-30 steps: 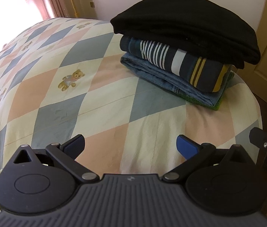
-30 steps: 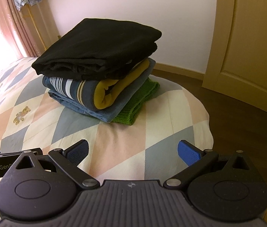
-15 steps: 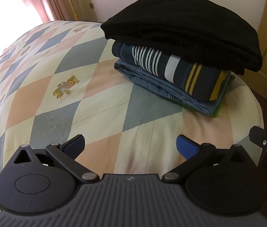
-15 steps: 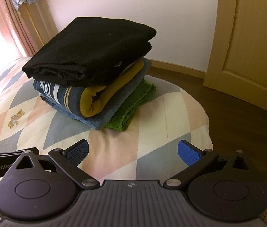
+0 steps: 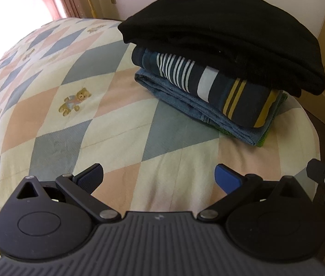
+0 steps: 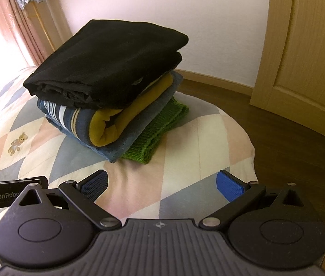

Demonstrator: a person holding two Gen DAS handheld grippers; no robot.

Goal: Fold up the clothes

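L gripper [image 5: 159,176] & R gripper [image 6: 162,181] jaws wide, empty | risk: bumping folded stack [image 6: 107,80] topples black garment [image 5: 226,34] off bed [image 5: 93,115] edge

free: bare quilt [image 5: 107,124] before both grippers | obstacle: folded clothes stack [image 6: 107,85] ahead

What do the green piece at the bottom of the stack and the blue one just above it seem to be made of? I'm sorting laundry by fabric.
The green piece looks like a chunky knit, perhaps wool or acrylic: raised ribbed rows show along its edge. The blue one looks like denim, matte and faded, with a stitched seam, though a heavy cotton is possible.
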